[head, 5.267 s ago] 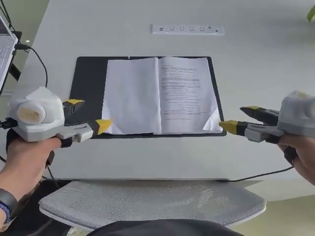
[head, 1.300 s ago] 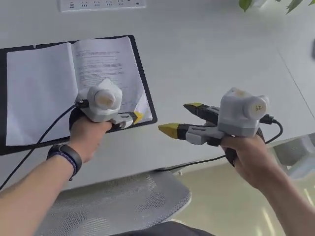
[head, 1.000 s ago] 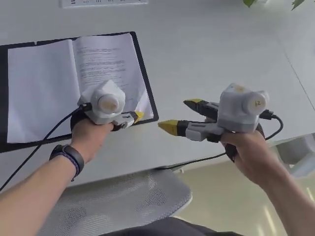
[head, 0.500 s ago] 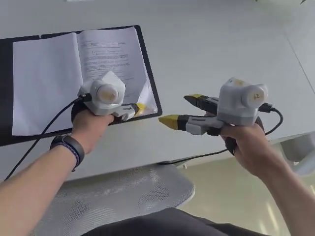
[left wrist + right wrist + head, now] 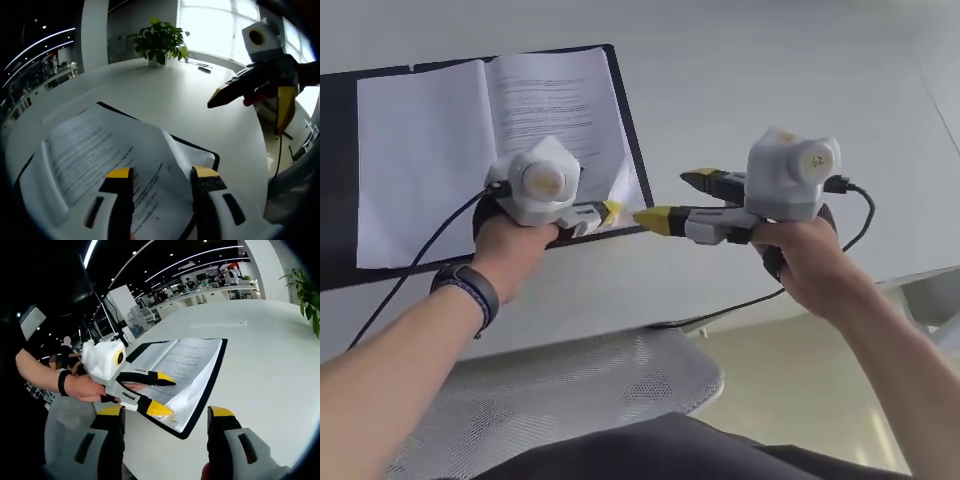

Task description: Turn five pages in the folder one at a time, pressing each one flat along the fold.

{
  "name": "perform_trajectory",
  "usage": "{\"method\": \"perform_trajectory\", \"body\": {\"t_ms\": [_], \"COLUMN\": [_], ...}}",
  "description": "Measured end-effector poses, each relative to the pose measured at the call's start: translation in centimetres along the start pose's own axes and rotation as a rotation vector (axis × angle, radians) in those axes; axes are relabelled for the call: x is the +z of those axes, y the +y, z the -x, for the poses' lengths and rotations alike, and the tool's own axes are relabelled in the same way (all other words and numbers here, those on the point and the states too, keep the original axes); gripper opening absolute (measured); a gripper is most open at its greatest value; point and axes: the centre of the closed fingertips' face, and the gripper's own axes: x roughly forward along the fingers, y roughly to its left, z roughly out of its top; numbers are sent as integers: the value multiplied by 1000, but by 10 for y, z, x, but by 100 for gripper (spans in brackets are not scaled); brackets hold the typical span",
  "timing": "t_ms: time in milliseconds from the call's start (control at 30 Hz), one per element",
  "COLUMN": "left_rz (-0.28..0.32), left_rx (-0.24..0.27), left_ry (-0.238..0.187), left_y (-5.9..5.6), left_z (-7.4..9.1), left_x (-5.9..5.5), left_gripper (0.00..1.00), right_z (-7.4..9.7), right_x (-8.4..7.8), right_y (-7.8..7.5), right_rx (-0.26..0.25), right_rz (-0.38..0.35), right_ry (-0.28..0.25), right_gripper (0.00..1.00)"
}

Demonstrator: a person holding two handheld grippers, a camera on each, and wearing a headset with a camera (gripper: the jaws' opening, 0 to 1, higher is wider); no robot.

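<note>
A black folder lies open on the white table, blank page on the left and printed page on the right. My left gripper is open over the printed page's near right corner, which curls up slightly. In the left gripper view its jaws straddle the printed page. My right gripper is open, just right of the folder's corner, tips pointing left at it. In the right gripper view its own jaws frame the left gripper and the folder.
A potted plant stands far along the table. A mesh office chair sits below the table's near edge. Cables trail from both grippers, one across the folder's near side.
My right gripper has come left and a little up, closer to the folder's near right corner. The left gripper stays at that corner. The head camera has shifted.
</note>
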Motion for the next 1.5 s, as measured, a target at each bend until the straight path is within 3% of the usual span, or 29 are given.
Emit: {"method": "perform_trajectory", "body": {"t_ms": [400, 733, 1133, 1333, 1500], "left_rz": [1, 2, 3, 4, 5], "left_rx": [2, 2, -1, -1, 0], "left_ry": [-3, -1, -3, -1, 0], "left_y": [0, 1, 1, 2, 2], "left_z": [0, 0, 0, -1, -1], "left_x": [0, 0, 0, 0, 0], "left_gripper": [45, 45, 45, 45, 45], "right_z": [-37, -65, -79, -83, -85], "right_x": [19, 18, 14, 11, 9], "right_y": [-11, -14, -21, -27, -35], "right_rx": [60, 96, 115, 104, 81], "right_rz": [-107, -146, -202, -227, -273], "right_ry": [-40, -13, -7, -5, -9], "right_gripper": [59, 53, 42, 31, 16]}}
